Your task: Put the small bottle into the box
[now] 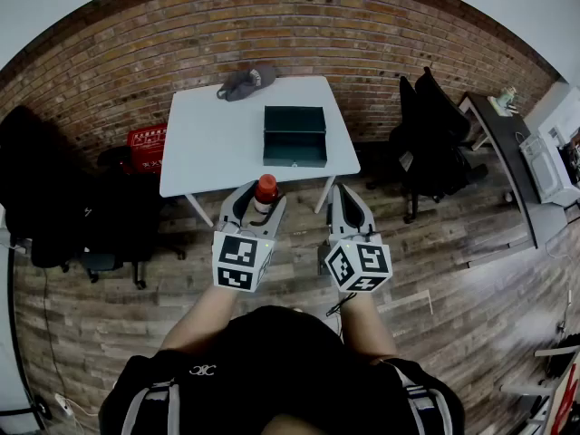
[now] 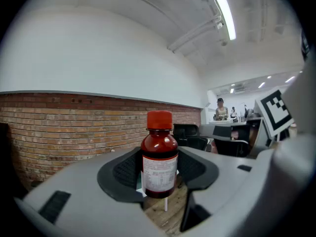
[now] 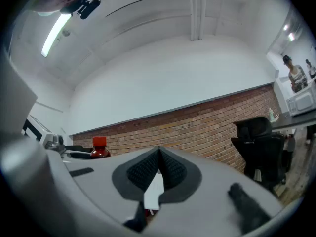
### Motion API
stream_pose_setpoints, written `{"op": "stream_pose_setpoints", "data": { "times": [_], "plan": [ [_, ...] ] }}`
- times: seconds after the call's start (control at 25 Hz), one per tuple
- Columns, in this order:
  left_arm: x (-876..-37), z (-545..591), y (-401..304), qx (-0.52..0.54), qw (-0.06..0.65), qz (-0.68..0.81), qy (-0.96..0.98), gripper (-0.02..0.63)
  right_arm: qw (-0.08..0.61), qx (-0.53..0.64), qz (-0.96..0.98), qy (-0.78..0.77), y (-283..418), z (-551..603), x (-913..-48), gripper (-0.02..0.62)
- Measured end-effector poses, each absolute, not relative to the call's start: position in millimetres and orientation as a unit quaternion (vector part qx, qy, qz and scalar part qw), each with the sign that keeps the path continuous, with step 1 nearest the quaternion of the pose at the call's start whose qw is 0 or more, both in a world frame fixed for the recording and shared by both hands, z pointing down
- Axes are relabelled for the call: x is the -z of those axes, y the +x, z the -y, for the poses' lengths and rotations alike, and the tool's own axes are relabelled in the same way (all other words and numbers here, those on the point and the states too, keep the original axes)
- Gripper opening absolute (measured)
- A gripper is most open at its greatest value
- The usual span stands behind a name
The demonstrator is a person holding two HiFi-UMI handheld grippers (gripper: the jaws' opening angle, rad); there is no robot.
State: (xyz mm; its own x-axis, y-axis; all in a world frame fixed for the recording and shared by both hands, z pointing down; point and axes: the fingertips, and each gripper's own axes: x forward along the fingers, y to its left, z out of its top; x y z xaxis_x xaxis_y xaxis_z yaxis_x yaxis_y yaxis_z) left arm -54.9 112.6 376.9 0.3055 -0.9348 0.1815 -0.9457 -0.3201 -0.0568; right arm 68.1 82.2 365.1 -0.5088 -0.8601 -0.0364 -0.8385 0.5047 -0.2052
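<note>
A small brown bottle with a red cap stands upright between the fingers of my left gripper, which is shut on it, held in the air in front of the white table. In the left gripper view both pads press the labelled body of the bottle inside the left gripper. An open dark green box sits on the table beyond it. My right gripper hovers beside the left one, shut with nothing in it; the right gripper has its pads touching, and the bottle shows to its left.
A grey cap lies at the table's far edge. A red crate stands on the floor left of the table. Black office chairs are to the right, dark seats to the left, and a desk at far right. A brick wall is behind.
</note>
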Motion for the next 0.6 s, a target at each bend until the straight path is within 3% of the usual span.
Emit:
{"op": "stream_pose_setpoints", "data": {
  "times": [0.6],
  "plan": [
    [-382, -123, -42, -0.095, 0.035, 0.574, 0.812, 0.227, 0.079, 0.116, -0.861, -0.489, 71, -91, -377, 0.029]
  ]
}}
